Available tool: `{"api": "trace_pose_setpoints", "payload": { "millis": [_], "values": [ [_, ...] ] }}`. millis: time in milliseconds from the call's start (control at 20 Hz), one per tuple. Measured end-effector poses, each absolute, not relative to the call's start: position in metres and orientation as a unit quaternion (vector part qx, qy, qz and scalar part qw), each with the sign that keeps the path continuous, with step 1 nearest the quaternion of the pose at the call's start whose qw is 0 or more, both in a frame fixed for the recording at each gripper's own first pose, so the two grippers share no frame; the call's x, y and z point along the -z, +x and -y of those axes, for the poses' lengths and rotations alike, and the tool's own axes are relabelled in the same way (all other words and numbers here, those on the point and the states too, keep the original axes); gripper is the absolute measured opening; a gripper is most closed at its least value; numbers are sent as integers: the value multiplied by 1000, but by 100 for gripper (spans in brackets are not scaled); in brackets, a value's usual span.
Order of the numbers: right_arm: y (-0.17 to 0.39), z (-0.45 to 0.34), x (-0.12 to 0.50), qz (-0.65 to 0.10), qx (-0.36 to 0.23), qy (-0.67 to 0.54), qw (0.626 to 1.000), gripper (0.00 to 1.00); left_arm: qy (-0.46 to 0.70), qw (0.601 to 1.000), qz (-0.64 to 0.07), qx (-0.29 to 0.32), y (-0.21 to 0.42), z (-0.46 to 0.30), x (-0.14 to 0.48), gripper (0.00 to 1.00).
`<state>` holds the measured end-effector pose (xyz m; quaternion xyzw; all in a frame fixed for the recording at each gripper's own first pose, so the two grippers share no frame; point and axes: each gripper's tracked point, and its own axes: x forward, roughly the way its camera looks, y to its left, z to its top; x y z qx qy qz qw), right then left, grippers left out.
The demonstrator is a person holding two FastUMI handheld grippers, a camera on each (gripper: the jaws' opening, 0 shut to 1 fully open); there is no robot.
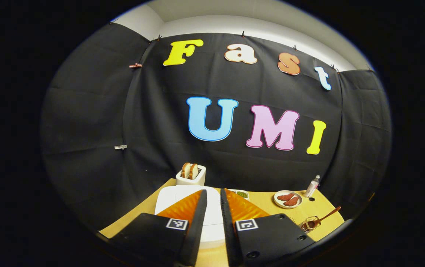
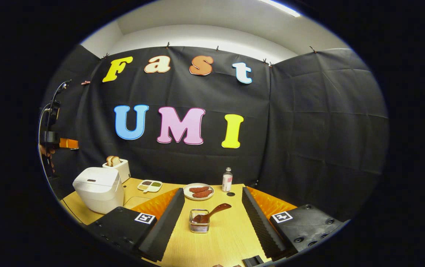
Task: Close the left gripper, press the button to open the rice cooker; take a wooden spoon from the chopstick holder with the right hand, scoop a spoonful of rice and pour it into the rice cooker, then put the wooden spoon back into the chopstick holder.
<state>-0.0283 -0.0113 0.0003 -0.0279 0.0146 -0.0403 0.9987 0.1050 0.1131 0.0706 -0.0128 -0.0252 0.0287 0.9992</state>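
Fingers of the left gripper (image 1: 213,211) hover above the closed white rice cooker (image 2: 99,188), a narrow gap between them, not quite shut. If they press like this, I judge the button could slip into the gap. The right gripper (image 2: 212,218) hangs wide and empty over the yellow table (image 2: 231,237). Just ahead, a wooden spoon (image 2: 212,212) leans in the wire chopstick holder (image 2: 199,221); a hasty grab might tip it. Farther back sits a plate of meat (image 2: 198,191).
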Motion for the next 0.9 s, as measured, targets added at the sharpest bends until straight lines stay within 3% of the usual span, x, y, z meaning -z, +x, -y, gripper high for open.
{"api": "trace_pose_setpoints", "payload": {
  "millis": [200, 550, 900],
  "values": [
    [-41, 21, 5, -25, 65, -22, 997, 98, -4, 999, 8, -43, 138, -142, -67, 8],
    [-52, 25, 5, -29, 91, -24, 995, 98, -20, 994, -103, 8, 197, -154, 9, 6],
    [-65, 20, 13, -43, 97, -24, 994, 98, -16, 982, -184, 28, 218, -153, 76, 7]
  ]
}}
